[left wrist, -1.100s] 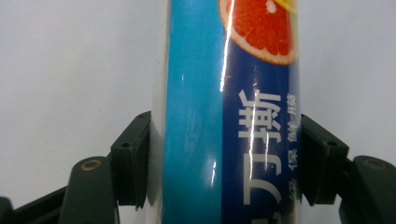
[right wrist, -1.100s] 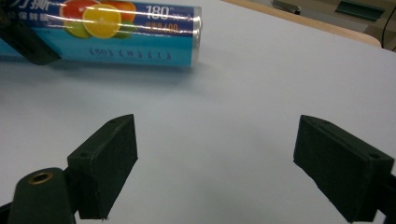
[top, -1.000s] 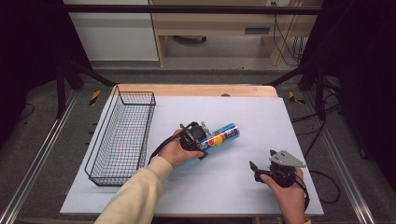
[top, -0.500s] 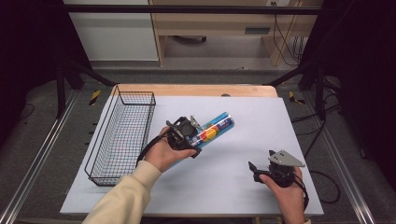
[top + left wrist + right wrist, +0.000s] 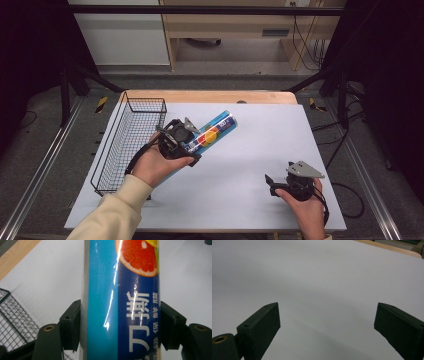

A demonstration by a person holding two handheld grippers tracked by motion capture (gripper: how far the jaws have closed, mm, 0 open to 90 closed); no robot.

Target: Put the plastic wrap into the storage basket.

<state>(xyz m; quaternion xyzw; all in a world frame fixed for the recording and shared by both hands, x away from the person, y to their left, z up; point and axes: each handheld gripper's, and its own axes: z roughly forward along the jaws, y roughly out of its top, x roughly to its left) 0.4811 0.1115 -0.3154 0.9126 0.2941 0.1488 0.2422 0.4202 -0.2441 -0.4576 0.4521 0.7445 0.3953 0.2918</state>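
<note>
A long blue box of cling film (image 5: 212,132) with an orange-slice picture is lifted off the white table, pointing up and to the right. My left gripper (image 5: 187,142) is shut on its lower end, right beside the wire basket (image 5: 122,145). In the left gripper view the box (image 5: 122,300) runs upright between the two jaws, which press on both its sides, and basket mesh (image 5: 12,322) lies at the lower left. My right gripper (image 5: 274,185) rests low near the table's front right, open, with nothing between its fingers (image 5: 262,322).
The black wire basket stands along the table's left side. A white sheet (image 5: 250,150) covers the table, with a wooden edge (image 5: 210,97) at the back. A black cable trails from the right gripper off the right edge.
My left gripper has carried the box up and to the left, from the table's middle to beside the basket. The right gripper has stayed in place.
</note>
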